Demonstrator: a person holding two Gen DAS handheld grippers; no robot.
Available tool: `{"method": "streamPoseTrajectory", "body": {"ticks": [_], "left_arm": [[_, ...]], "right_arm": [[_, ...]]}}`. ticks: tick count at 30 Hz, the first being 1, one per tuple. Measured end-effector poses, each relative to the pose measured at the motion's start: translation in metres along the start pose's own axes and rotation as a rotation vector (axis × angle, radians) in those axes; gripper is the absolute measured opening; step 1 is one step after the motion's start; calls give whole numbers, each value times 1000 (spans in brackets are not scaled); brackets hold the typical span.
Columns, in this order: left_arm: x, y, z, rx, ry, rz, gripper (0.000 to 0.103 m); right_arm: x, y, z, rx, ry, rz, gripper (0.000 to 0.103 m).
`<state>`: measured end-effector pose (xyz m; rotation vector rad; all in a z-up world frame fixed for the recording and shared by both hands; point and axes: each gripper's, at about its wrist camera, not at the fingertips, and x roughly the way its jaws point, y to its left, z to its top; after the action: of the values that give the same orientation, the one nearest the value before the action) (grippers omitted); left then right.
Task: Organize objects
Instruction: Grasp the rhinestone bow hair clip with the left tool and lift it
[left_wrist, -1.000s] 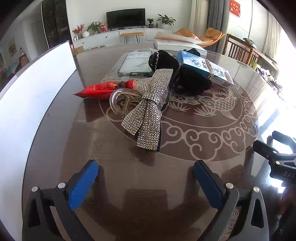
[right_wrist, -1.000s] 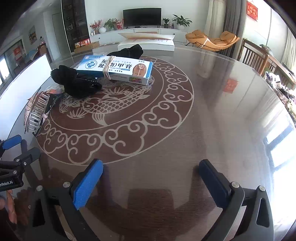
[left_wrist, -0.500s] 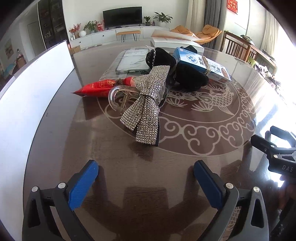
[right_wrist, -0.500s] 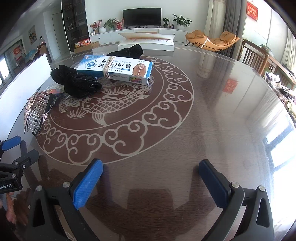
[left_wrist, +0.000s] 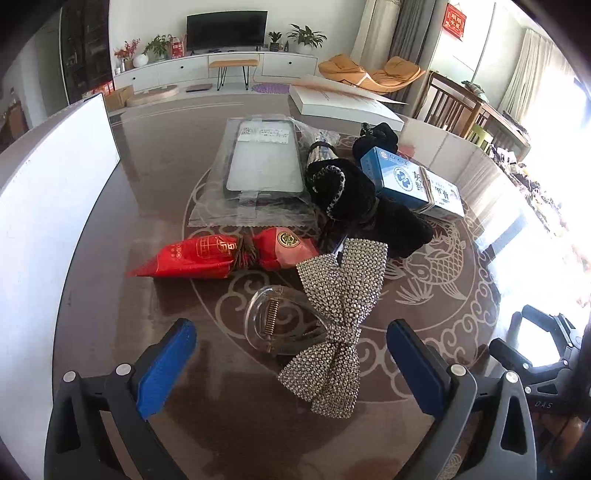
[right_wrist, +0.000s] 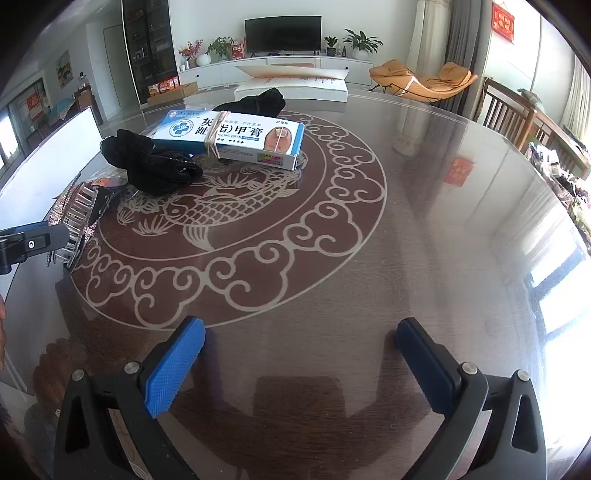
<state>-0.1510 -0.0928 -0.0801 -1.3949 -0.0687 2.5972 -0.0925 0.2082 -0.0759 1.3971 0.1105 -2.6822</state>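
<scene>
A rhinestone bow hair clip (left_wrist: 341, 321) with a clear claw (left_wrist: 275, 325) lies on the dark round table (left_wrist: 118, 295), right between my open left gripper's (left_wrist: 291, 360) blue pads. Behind it lie a red packet (left_wrist: 225, 254), a bagged phone case (left_wrist: 264, 166), black fabric hair pieces (left_wrist: 362, 206) and a blue ointment box (left_wrist: 413, 181). My right gripper (right_wrist: 299, 362) is open and empty over bare table. The box (right_wrist: 236, 138), black fabric (right_wrist: 151, 166) and clip (right_wrist: 79, 218) show far left in the right wrist view.
A white board (left_wrist: 48, 206) stands along the table's left edge. A white flat box (left_wrist: 343, 105) lies at the far edge. The right gripper's body (left_wrist: 543, 354) shows at the left view's right side. Chairs stand beyond the table at right.
My left gripper has moved forward and lower toward the bow clip, which now sits between its fingers. The right gripper has barely moved.
</scene>
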Motion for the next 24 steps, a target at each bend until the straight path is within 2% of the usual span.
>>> {"method": "streamPoseTrajectory", "body": {"ticks": [1,2,3,4,5,9,15,16,18,19,21,24], "left_arm": [[0,0,2,2,-20,-3,102],[0,-1,3,6,-33,-4,86],[1,-2,3,12,-27,0,64],[4,-2,3,13,-8,-6,55],[4,-3,1,7,0,-5,52],[-11,-9,-21,-5,-7,17,52],[-45,-18,-78,-40,-6,29,53],[-45,-18,-83,-39,-1,33,56],[-42,-19,-88,-9,1,38,81],[-40,-22,-89,17,-2,61,87],[-34,-24,-88,53,8,108,89],[-28,-25,-82,83,0,109,94]], "right_arm": [[0,0,0,0,0,0,103],[0,0,0,0,0,0,103],[0,0,0,0,0,0,103],[0,0,0,0,0,0,103],[0,0,0,1,0,0,103],[0,0,0,1,0,0,103],[0,0,0,1,0,-1,103],[1,0,0,1,0,-1,103],[1,0,0,1,0,-1,103],[1,0,0,1,0,-1,103],[1,0,0,1,0,-1,103],[0,0,0,2,0,1,103]]}}
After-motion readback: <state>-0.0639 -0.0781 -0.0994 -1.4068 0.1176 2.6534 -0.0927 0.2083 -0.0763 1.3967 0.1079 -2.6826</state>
